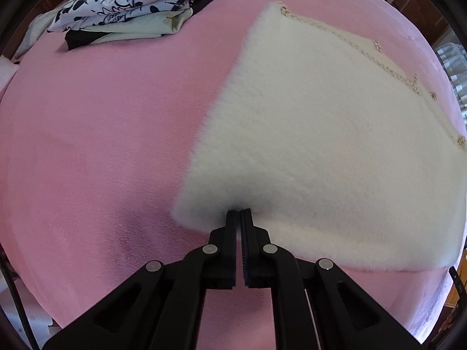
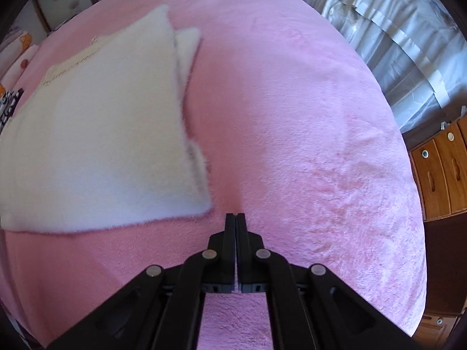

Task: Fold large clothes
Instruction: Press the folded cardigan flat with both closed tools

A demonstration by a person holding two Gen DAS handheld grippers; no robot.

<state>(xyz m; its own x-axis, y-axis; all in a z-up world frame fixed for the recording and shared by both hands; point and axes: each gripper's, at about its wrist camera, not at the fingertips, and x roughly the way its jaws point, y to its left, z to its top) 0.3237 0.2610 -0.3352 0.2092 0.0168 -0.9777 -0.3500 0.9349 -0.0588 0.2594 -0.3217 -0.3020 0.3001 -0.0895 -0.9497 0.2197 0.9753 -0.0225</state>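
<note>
A fluffy cream-white garment (image 1: 321, 134) lies folded flat on the pink blanket (image 1: 102, 145), with a crocheted trim along its far edge. My left gripper (image 1: 239, 211) is shut, its tips pressed into the garment's near edge close to the left corner; whether cloth is pinched between them is hidden. In the right wrist view the same garment (image 2: 96, 134) lies to the left, with lower layers sticking out along its right edge. My right gripper (image 2: 235, 215) is shut and empty, just right of the garment's near right corner, over the pink blanket (image 2: 292, 116).
A stack of folded clothes (image 1: 131, 8), black-and-white print on top, sits at the far left of the bed. Wooden drawers (image 2: 440, 169) and a plastic-wrapped bundle (image 2: 379, 14) stand beyond the bed's right edge.
</note>
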